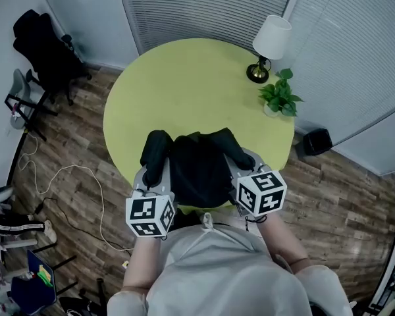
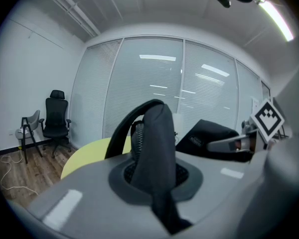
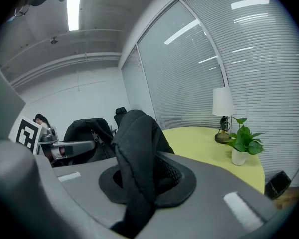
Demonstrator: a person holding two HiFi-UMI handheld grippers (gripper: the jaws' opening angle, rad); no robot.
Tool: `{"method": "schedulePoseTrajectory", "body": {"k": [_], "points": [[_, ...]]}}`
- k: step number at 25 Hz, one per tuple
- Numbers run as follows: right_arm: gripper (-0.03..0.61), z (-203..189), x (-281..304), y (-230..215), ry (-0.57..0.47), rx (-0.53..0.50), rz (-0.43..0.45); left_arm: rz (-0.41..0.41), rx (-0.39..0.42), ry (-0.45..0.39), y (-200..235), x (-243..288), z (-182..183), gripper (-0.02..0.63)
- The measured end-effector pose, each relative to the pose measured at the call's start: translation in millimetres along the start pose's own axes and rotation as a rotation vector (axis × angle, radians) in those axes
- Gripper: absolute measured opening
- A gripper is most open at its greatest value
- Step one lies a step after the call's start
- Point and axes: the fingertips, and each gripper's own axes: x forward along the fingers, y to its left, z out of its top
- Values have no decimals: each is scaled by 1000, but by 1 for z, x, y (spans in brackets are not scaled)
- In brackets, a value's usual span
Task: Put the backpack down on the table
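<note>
Left gripper [image 1: 149, 176] and right gripper [image 1: 245, 163] point forward, jaws clamping backpack straps [image 2: 157, 128].

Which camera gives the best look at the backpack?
The head view: it shows most of the backpack from above. Each gripper view shows only a strap close up and part of its body.

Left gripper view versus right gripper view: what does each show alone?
Only the left gripper view shows the grey chair and the white cable on the floor. Only the right gripper view shows the lamp and the potted plant. Both show the yellow table and the black backpack, with the left gripper and the right gripper each shut on a strap.
</note>
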Motion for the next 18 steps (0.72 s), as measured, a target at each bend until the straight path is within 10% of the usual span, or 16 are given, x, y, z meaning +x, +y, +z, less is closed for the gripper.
{"method": "schedulePoseTrajectory", "body": {"k": [18], "points": [[41, 56, 138, -75, -17, 58, -139, -132, 48, 45, 64, 175, 39, 25]]}}
